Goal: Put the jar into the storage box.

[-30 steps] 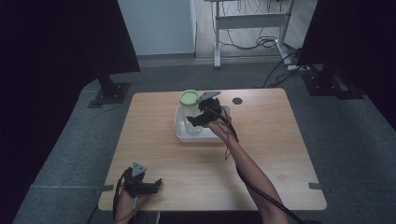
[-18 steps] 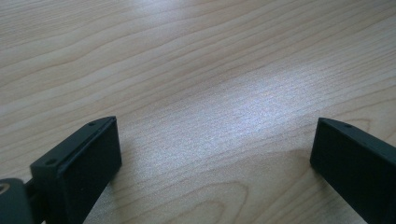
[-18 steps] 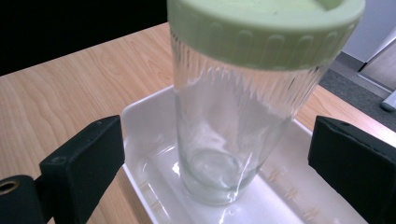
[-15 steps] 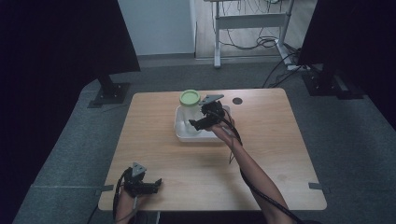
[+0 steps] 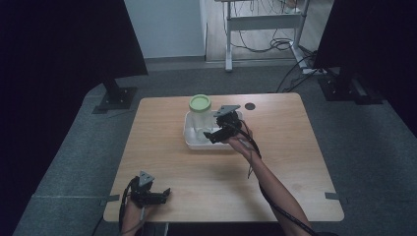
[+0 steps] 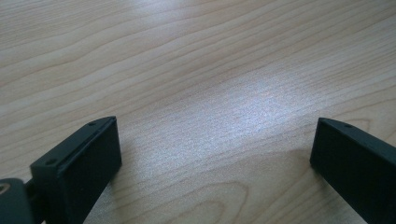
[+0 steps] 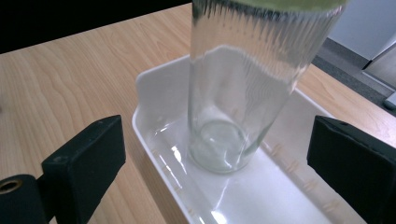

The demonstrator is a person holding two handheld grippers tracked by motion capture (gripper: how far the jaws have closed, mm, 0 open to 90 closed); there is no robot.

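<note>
The desk [image 5: 275,162] is big and made of wood. On it sits a white tray [image 7: 159,98], and a tall glass jar [image 7: 243,93] with a green lid [image 5: 200,103] stands upright in the tray. The right gripper [image 5: 214,134] points at the jar, which is just ahead of its fingers [image 7: 88,163], and they are wide apart. If one finger bumps the jar, I think the jar could tip over and roll. The left gripper [image 5: 160,195] rests on bare wood, fingers apart too.

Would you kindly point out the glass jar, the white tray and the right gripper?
glass jar [image 7: 233,102], right gripper view, clear side wall.
white tray [image 7: 154,84], right gripper view, corner rim.
right gripper [image 5: 209,136], high view, between its fingertips.
</note>
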